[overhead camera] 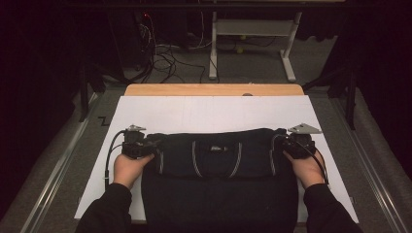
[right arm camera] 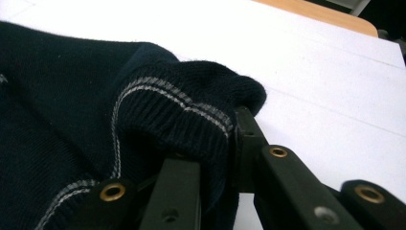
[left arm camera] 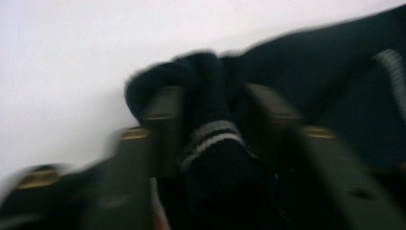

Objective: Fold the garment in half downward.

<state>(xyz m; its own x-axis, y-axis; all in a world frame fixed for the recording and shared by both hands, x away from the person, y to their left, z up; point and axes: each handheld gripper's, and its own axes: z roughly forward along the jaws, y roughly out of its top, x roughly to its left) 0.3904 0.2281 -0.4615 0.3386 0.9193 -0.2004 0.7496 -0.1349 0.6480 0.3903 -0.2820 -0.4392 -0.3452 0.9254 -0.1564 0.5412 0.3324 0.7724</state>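
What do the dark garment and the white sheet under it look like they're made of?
Dark garment: seemingly knitted yarn, matte and fuzzy, with ribbed edges and pale grey stripes. White sheet: smooth, flat and matte, like paper or thin board; which one is unclear.

A dark navy knit sweater (overhead camera: 218, 165) with grey stripes lies folded, apparently flat, on the white sheet (overhead camera: 214, 114).
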